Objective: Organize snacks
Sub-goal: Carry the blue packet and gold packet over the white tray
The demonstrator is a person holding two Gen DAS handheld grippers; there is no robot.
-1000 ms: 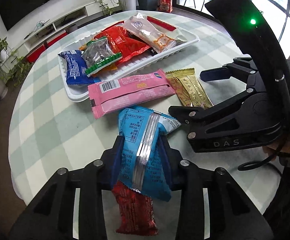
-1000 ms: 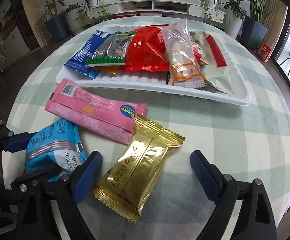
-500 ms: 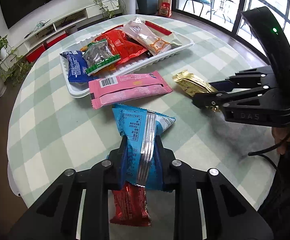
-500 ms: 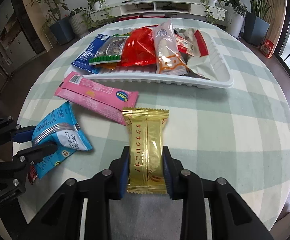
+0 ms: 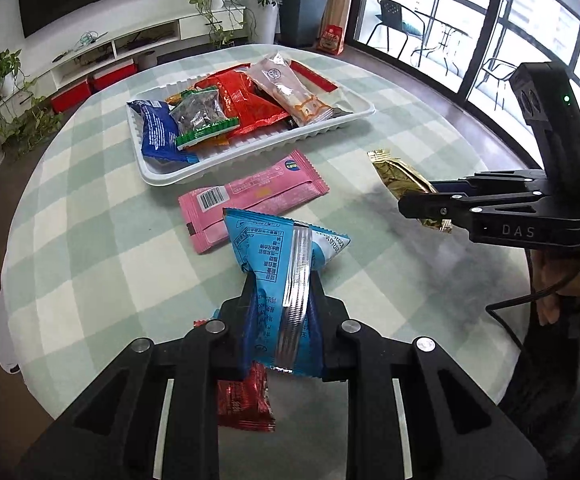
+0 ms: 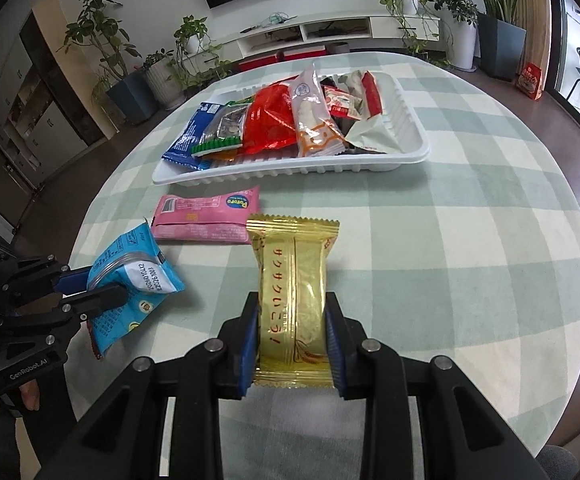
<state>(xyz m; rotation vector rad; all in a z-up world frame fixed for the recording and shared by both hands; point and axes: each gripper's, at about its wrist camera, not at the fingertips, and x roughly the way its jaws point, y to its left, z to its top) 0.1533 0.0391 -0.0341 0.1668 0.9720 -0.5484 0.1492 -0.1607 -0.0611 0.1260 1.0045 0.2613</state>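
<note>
My left gripper (image 5: 283,300) is shut on a light blue snack packet (image 5: 281,256) and holds it above the table; it also shows in the right wrist view (image 6: 129,284). My right gripper (image 6: 292,320) is shut on a gold snack packet (image 6: 292,292), lifted off the table; the packet shows in the left wrist view (image 5: 404,180). A pink packet (image 5: 249,196) lies on the checked tablecloth in front of the white tray (image 5: 257,152). The tray (image 6: 290,168) holds several snack packets. A red packet (image 5: 241,400) lies under my left gripper.
The round table (image 6: 450,240) has a green and white checked cloth; its edge is near on all sides. Potted plants (image 6: 169,64) and a low TV shelf (image 6: 330,32) stand beyond. The tray's right end (image 6: 402,120) has bare floor.
Both grippers have risen and pulled back from the tray. The right gripper closed on the gold packet and lifted it. The left still holds the blue packet.
</note>
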